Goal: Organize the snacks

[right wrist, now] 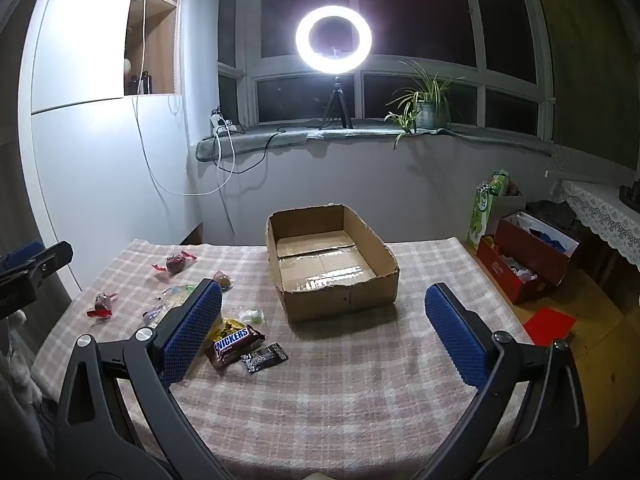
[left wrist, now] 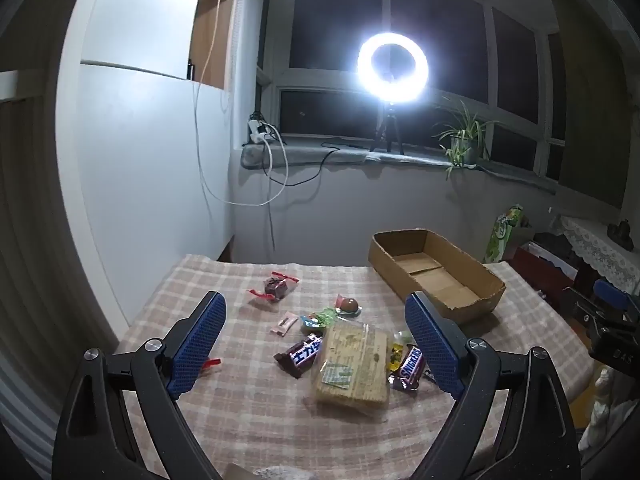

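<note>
Evidently nothing has yet been sorted.

Left wrist view: the left gripper (left wrist: pixel 316 340) hovers over the near part of the desk (left wrist: pixel 248 412), which is covered with a pink-and-cream checked cloth; its blue-padded jaws stand wide apart and hold nothing. Between them on the cloth lie the loose snacks: a large clear-wrapped pack of pale crackers (left wrist: pixel 354 364), a dark chocolate bar with white lettering (left wrist: pixel 300 354) touching its left edge, and a brown Snickers bar (left wrist: pixel 408 366) just beside its right edge. Farther off lie a small pink sachet (left wrist: pixel 285 323), a green-wrapped sweet (left wrist: pixel 320 317), a brown round sweet on clear wrap (left wrist: pixel 349 305) and a dark red sweet with red twisted ends (left wrist: pixel 275 287). The shallow open brown cardboard box (left wrist: pixel 476 280) stands at the far right of the desk, apart from the pile, and its floor is bare.

Right wrist view: the right gripper (right wrist: pixel 322 334) faces the same box (right wrist: pixel 340 298), centred beyond it; its jaws are likewise fully spread and empty. The Snickers bar (right wrist: pixel 234 346) and a small black sachet (right wrist: pixel 265 357) lie near the left jaw, with another red-ended sweet (right wrist: pixel 102 306) at far left.

Judgement: the task is at its start. Every visible snack remains on the cloth, presumably to go into the box.
</note>
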The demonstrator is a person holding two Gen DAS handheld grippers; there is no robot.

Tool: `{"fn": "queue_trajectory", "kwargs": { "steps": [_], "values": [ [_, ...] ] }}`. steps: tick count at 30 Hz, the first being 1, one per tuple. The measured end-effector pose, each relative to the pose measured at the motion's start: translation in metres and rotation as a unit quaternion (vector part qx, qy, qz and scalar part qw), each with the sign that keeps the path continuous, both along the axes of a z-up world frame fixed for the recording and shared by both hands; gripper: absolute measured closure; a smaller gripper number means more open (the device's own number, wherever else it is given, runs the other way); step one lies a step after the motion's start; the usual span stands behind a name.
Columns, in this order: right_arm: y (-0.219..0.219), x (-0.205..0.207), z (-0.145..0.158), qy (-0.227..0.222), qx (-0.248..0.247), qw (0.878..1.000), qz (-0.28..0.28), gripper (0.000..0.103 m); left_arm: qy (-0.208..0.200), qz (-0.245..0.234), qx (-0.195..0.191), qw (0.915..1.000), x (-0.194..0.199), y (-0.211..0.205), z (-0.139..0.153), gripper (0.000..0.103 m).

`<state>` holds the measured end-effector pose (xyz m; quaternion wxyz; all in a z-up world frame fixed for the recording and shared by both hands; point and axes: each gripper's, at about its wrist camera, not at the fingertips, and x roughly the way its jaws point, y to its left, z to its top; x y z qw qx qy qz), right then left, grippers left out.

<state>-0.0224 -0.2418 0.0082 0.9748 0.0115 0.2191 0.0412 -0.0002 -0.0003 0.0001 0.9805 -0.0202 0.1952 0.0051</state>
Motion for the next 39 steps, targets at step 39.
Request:
{"fn": "queue_trajectory", "kwargs": {
  "steps": [39],
  "values": [
    [0.005, 0.017, 0.006, 0.021, 0.007, 1.0, 0.011, 0.0, 0.024, -0.002, -0.017, 0.9996, 0.016, 0.0, 0.005, 0.012]
  ]
}}
